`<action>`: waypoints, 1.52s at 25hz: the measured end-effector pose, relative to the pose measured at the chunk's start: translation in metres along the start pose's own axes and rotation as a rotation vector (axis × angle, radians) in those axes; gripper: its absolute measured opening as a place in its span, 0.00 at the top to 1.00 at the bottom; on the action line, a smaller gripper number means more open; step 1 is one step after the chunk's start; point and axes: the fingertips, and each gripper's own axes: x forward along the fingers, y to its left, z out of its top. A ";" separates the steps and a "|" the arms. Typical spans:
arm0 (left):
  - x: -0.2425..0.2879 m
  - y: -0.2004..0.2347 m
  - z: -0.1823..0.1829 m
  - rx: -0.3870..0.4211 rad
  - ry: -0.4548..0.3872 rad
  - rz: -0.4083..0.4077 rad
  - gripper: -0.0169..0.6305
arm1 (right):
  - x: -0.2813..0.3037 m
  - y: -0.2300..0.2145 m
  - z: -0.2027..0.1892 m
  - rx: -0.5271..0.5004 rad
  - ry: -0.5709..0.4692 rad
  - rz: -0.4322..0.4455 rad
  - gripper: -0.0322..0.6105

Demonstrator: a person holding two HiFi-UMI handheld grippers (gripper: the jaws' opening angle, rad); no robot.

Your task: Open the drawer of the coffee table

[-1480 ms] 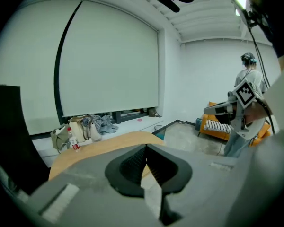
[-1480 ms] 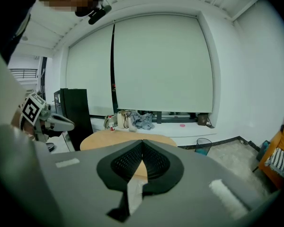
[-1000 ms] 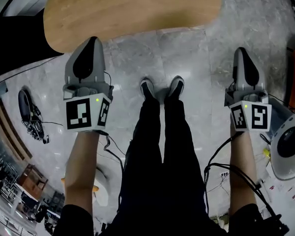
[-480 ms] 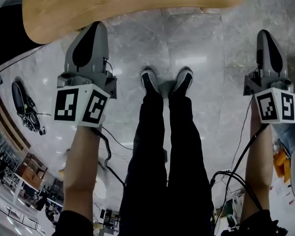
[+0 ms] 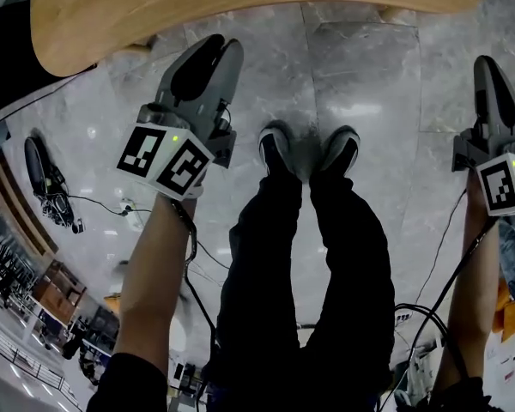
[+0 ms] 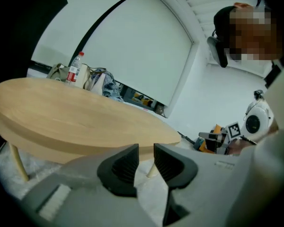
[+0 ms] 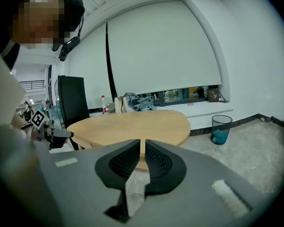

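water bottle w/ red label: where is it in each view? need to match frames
Head view: not in it.
Left gripper view: bottle at upper left, just above the tabletop's far edge, beside a heap of bags.
Right gripper view: bottle left of centre, again just above the tabletop's far edge.
Shared landmark: the wooden tabletop, in all three views.

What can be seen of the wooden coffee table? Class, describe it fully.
The coffee table has a rounded, irregular oval top of light wood-look board with a thick edge. It stands level on slim pale legs on the grey stone-look floor, just ahead of the person's shoes. Its top looks bare. No drawer front or handle shows from these angles.
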 end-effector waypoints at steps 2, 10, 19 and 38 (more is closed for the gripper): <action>0.009 0.004 -0.018 0.007 0.009 -0.034 0.81 | 0.006 -0.004 -0.016 -0.003 0.000 0.010 0.89; 0.059 0.052 -0.078 -0.101 0.026 -0.073 0.71 | 0.045 -0.017 -0.059 -0.007 0.002 0.062 0.80; 0.103 0.103 -0.113 -0.232 -0.010 -0.072 0.68 | 0.082 -0.042 -0.079 -0.009 -0.002 0.097 0.65; 0.142 0.101 -0.091 -0.371 -0.202 -0.277 0.51 | 0.132 -0.052 -0.081 -0.012 -0.056 0.206 0.46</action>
